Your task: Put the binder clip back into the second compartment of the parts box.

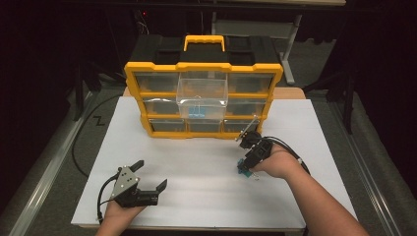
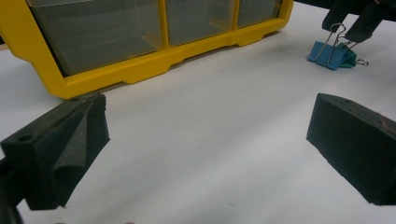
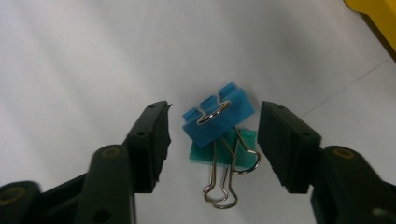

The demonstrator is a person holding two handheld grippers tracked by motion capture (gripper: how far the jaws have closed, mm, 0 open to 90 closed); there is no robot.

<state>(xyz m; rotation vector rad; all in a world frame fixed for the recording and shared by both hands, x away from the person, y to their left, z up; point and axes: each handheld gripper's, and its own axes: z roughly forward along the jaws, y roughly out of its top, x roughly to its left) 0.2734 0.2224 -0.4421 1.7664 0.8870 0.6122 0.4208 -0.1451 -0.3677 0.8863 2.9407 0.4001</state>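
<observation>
right tool (image 3: 212, 140) tipped steeply down over blue binder clip (image 3: 218, 120) on white counter (image 1: 206, 167), near front of yellow organizer (image 1: 204, 98); jaws spread either side of clip, not touching it. left tool (image 1: 150, 174) low & level near counter front edge, jaws wide apart, nothing between. teal clip (image 3: 224, 151) half hidden under blue one. drawer contents too blurry to make out.

Two black foam-padded tools (image 1: 150, 173) (image 1: 244, 152), grey three-cornered plate, trailing black cables, seemingly bare forearms.
</observation>
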